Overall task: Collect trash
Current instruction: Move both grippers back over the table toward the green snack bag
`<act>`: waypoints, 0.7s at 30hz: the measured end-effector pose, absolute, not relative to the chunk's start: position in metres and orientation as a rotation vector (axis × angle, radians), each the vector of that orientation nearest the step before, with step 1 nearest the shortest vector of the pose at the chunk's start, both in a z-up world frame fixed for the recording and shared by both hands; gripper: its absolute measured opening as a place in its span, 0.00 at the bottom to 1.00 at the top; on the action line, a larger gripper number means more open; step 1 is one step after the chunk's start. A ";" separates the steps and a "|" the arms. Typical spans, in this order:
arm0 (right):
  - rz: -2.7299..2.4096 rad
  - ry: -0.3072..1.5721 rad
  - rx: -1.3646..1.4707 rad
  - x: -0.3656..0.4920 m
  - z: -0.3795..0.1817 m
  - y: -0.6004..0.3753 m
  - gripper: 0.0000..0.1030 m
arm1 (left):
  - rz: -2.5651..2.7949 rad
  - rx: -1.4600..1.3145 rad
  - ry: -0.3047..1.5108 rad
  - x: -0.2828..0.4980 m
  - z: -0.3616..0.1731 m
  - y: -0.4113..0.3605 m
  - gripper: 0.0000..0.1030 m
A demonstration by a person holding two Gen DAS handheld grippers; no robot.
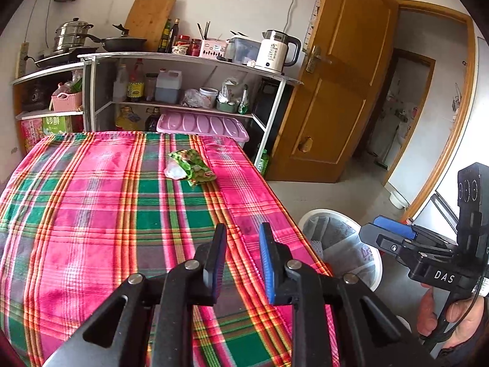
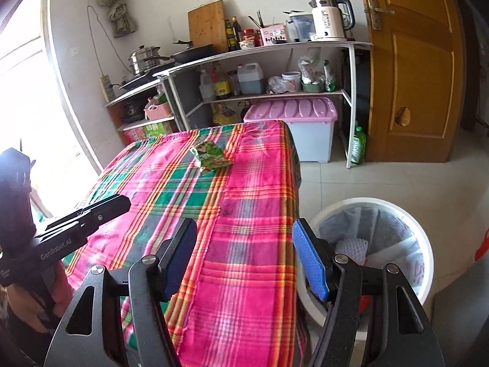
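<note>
A crumpled green snack wrapper (image 1: 190,167) lies on the far part of the table under the pink plaid cloth (image 1: 91,214); it also shows in the right wrist view (image 2: 211,155). A white trash bin (image 2: 374,244) with a liner and some trash inside stands on the floor right of the table; it also shows in the left wrist view (image 1: 339,244). My left gripper (image 1: 243,244) is open and empty above the table's near right part. My right gripper (image 2: 244,244) is open and empty over the table's right edge, next to the bin.
A metal shelf rack (image 1: 189,61) with pots, bottles and a kettle (image 1: 276,50) stands behind the table. A pink-lidded storage box (image 2: 293,122) sits under it. A wooden door (image 2: 412,61) is at the right. A green bottle (image 2: 357,145) stands on the tile floor.
</note>
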State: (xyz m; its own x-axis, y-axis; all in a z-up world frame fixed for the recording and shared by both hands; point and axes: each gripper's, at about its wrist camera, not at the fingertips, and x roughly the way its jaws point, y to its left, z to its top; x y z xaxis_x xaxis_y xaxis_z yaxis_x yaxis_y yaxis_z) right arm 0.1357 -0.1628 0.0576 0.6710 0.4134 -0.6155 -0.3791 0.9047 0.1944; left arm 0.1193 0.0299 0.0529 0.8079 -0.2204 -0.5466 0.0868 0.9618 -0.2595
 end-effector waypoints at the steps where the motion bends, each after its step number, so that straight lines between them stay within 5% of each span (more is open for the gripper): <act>1: 0.456 0.705 0.042 0.137 0.059 -0.156 0.64 | -0.156 -0.229 0.606 0.118 0.054 0.036 0.23; 21: 0.602 0.696 -0.084 0.212 0.064 -0.062 0.64 | -0.056 -0.197 0.588 0.153 0.065 0.116 0.32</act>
State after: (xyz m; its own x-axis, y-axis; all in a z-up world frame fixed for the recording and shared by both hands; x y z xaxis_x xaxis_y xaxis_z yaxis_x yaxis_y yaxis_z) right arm 0.2116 -0.0620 0.0644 0.6059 0.4928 -0.6246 -0.5470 0.8281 0.1227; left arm 0.1530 0.1156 0.0655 0.8312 -0.1083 -0.5454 -0.0039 0.9797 -0.2006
